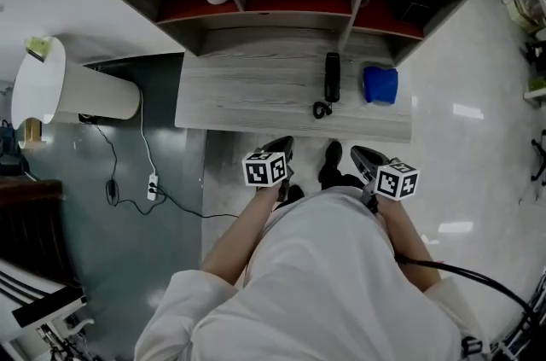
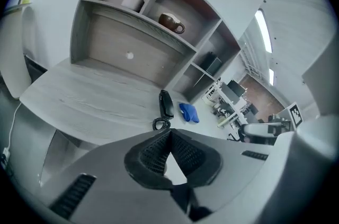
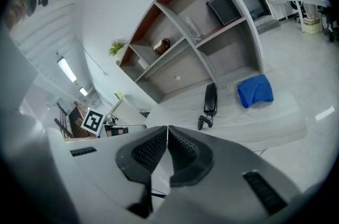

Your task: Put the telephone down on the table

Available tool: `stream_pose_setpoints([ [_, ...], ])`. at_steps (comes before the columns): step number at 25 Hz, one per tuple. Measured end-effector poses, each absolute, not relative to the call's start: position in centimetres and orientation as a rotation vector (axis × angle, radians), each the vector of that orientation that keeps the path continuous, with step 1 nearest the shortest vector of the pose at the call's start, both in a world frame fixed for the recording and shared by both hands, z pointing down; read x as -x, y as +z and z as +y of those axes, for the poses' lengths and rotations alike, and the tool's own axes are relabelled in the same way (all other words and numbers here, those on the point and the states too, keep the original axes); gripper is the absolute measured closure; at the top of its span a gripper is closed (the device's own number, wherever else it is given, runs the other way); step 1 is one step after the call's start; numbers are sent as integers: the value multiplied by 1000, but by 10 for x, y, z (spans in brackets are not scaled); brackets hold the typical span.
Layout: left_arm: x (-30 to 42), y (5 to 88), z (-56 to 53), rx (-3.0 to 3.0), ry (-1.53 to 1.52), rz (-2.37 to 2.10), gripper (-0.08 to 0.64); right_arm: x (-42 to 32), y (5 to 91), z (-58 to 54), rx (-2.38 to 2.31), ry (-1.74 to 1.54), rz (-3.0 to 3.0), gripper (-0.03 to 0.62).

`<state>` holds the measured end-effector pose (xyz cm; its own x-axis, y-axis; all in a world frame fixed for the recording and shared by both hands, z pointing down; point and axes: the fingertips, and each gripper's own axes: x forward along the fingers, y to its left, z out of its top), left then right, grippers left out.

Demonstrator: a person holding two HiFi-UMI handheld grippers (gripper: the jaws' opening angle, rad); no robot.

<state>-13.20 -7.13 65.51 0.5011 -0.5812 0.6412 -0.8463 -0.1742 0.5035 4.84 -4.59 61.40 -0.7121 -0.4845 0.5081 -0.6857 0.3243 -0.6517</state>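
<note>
Head view: we found the black corded telephone handset (image 1: 332, 76) lying flat on the grey wood-grain table (image 1: 247, 95), just beside a blue cloth (image 1: 380, 84). Left gripper view: the left gripper (image 2: 168, 133) had its jaws pressed together, holding nothing. Right gripper view: the right gripper (image 3: 167, 128) was likewise closed and empty.

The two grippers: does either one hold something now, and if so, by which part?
Nothing is held. The left gripper and the right gripper are both shut and empty. The telephone lies on the table, away from both.
</note>
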Motion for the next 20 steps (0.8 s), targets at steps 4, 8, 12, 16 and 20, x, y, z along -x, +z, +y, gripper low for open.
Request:
stream_pose_setpoints([
  [4,154,639,-24,-1903,358,-1133,551,-33,604,-12,-1122,1299,-2400,574],
  [8,164,626,14,-1948,338,-1074,551,-25,595,30,-1177,1271,-2421,574],
  [12,161,619,45,-1978,333,-1021,551,-28,590,69,-1243,1265,-2418,574],
  [16,151,612,70,-2010,355,-979,551,-35,585,97,-1293,1275,-2413,575],
  [20,136,600,88,-2034,338,-967,551,-46,579,107,-1301,1259,-2433,575],
])
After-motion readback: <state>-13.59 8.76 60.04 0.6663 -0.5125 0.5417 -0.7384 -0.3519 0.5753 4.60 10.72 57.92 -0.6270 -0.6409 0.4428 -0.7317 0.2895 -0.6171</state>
